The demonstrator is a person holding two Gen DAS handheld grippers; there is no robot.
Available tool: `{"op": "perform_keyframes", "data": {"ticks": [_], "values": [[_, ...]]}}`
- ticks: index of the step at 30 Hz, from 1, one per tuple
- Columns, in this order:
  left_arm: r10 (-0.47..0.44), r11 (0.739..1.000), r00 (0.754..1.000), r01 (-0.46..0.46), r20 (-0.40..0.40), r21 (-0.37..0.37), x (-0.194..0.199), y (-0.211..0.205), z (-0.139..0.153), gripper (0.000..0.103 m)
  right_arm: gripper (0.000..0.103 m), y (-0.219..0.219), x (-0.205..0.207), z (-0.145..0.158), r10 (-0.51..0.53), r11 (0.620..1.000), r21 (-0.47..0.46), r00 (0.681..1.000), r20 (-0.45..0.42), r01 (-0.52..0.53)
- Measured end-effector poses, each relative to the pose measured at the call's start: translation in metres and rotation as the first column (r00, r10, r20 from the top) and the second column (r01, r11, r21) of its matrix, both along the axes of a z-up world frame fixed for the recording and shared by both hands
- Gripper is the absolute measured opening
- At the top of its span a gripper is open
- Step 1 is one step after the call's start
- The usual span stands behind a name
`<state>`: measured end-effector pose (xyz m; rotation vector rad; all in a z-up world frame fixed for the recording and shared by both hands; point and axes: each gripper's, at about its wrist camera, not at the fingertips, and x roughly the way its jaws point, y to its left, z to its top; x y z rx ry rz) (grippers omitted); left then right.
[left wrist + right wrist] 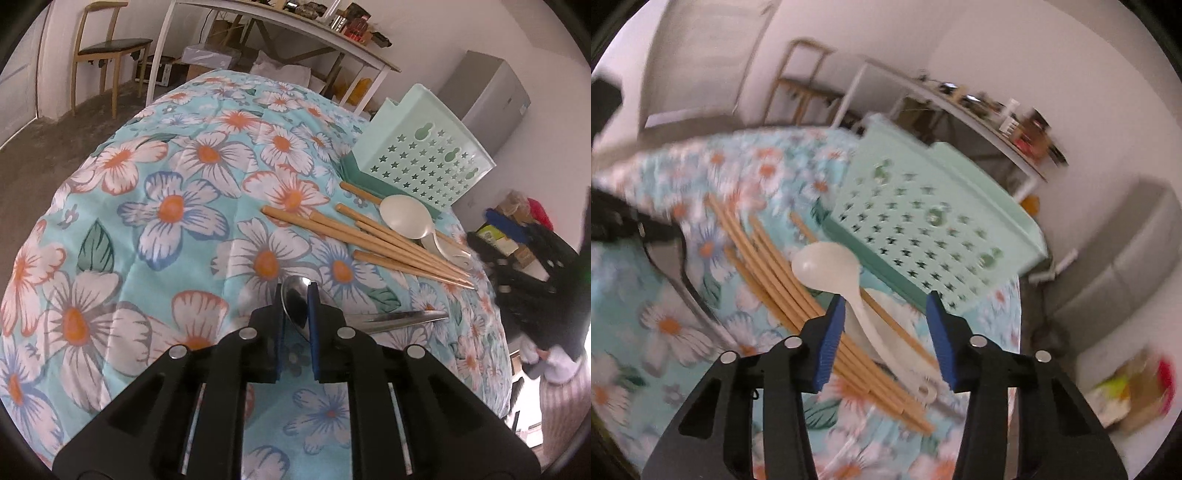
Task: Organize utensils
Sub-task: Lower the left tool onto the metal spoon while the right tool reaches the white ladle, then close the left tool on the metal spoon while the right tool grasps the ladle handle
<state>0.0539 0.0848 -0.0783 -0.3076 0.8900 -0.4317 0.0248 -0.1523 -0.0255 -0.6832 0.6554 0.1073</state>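
Left gripper (295, 314) is clamped on the metal spoon (295, 308) bowl for transfer to the holder (417, 155) at two o'clock; right gripper (886, 332) straddles the white spoon (827, 267), half-open, gripping nothing.

Right tongs (886, 334) gape around the white spoon (846, 284) on chopsticks (783, 273).

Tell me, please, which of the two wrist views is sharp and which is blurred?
Left wrist view: sharp, the metal spoon and chopsticks crisp, fisheye bending at the edges. Right wrist view: motion-smeared; the white spoon and green basket look soft.
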Motion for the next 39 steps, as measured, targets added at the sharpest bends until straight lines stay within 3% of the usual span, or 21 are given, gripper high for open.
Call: {"op": "perform_keyframes", "data": {"ticks": [6,11,17,22,27,32,39], "values": [[-0.014,0.999,1.0,0.016,0.027,-0.049,-0.002,0.006,-0.005,0.011,0.043,0.017,0.015,-0.03,0.073,0.976,-0.199,0.995,-0.063,-0.084],[-0.018,0.997,0.999,0.021,0.038,-0.076,-0.002,0.009,-0.009,0.011,0.041,0.027,0.024,-0.043,0.114,0.945,-0.299,0.99,-0.084,-0.134],[-0.019,0.996,0.999,0.023,0.044,-0.089,-0.002,0.01,-0.01,0.011,0.037,0.048,0.029,-0.045,0.177,0.915,-0.36,0.983,-0.042,-0.18],[-0.017,0.996,0.999,0.021,0.045,-0.087,-0.003,0.01,-0.01,0.011,0.015,0.058,0.033,-0.052,0.2,0.907,-0.37,0.979,-0.039,-0.2],[-0.009,0.997,0.999,0.013,0.053,-0.075,-0.006,0.01,-0.009,0.011,0.004,0.061,0.027,-0.036,0.169,0.948,-0.274,0.985,0.013,-0.159],[0.0,0.998,0.997,0.004,0.071,-0.057,-0.011,0.008,-0.002,0.009,0.003,0.045,0.014,-0.004,0.114,0.987,-0.122,0.991,0.07,-0.105],[0.027,0.998,0.989,-0.017,0.148,-0.068,-0.026,0.015,0.028,0.004,0.003,0.011,0.001,0.044,0.011,0.991,0.131,0.991,0.137,-0.029]]}}
